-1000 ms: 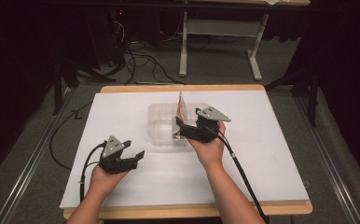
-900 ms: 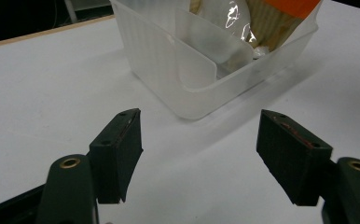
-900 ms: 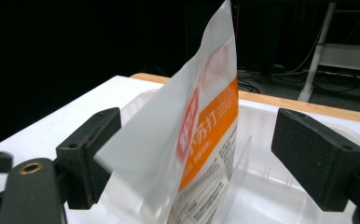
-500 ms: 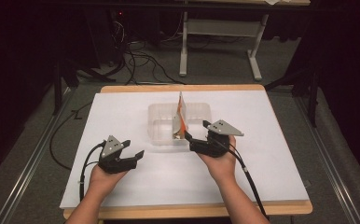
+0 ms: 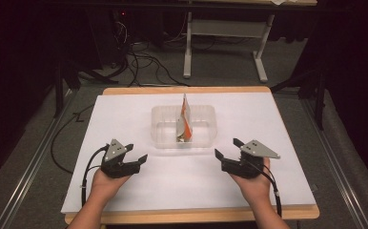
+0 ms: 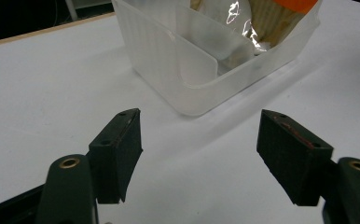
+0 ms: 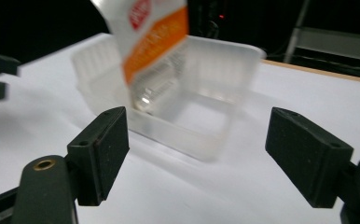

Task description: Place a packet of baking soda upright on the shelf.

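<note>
Standing up in the clear plastic tub (image 5: pixel 206 138), the orange-and-white snack packet (image 5: pixel 185 119) sits ahead of both wide-apart, empty jaws: left gripper (image 5: pixel 135 153), right gripper (image 5: pixel 227 149).

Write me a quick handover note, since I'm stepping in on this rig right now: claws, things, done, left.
Left claw: open, holding nothing, near the table's front left.
Right claw: open, holding nothing, near the front right.
Snack packet: stands upright in the clear plastic container at the middle of the white table, leaning on its divider.
Done: packet sits in the container, free of both claws.
Left: probably nothing; perhaps check that the packet won't tip.
</note>
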